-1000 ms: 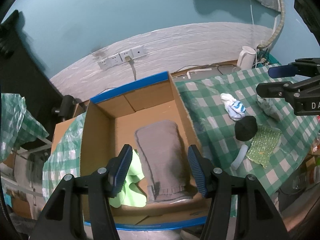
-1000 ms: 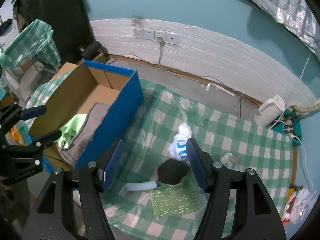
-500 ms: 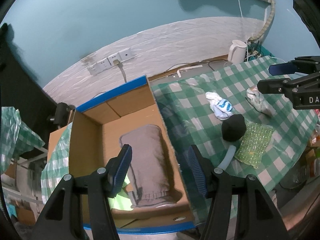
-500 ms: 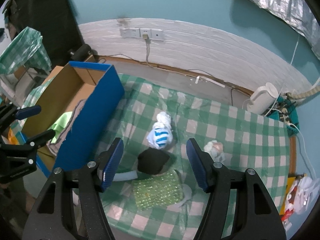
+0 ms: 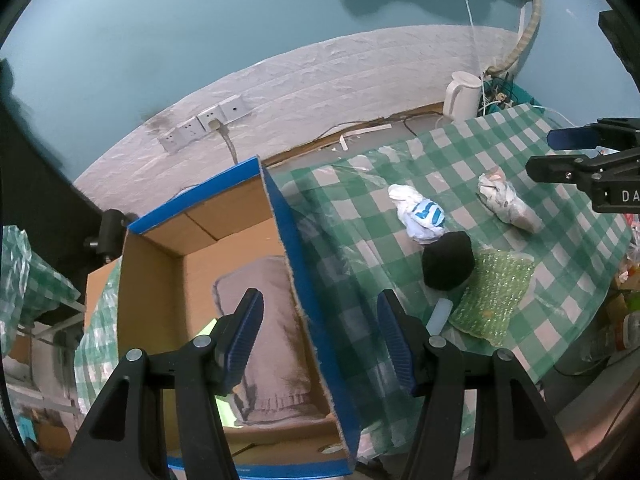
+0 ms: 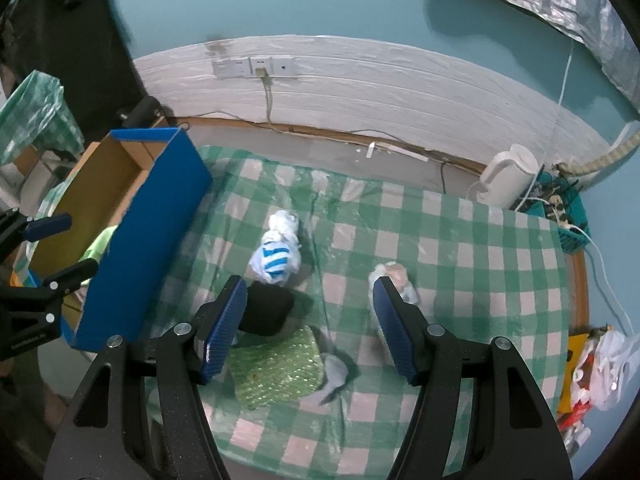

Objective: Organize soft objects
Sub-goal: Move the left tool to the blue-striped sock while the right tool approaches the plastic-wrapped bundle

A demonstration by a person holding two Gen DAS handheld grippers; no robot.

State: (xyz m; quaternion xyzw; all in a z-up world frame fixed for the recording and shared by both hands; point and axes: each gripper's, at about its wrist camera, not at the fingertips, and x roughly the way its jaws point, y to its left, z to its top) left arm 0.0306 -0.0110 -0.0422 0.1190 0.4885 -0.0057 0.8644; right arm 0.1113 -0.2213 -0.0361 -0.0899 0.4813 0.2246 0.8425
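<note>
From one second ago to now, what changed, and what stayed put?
Both grippers swung rightward, away from the blue-edged cardboard box toward the green checked tablecloth. The left gripper and right gripper remain open and empty. The folded grey towel, striped sock and black bundle lie unmoved.

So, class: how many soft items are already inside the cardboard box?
2 show: a grey towel lying along the floor of the cardboard box, and a lime-green cloth beside it, mostly hidden behind the left gripper. More may be hidden.
</note>
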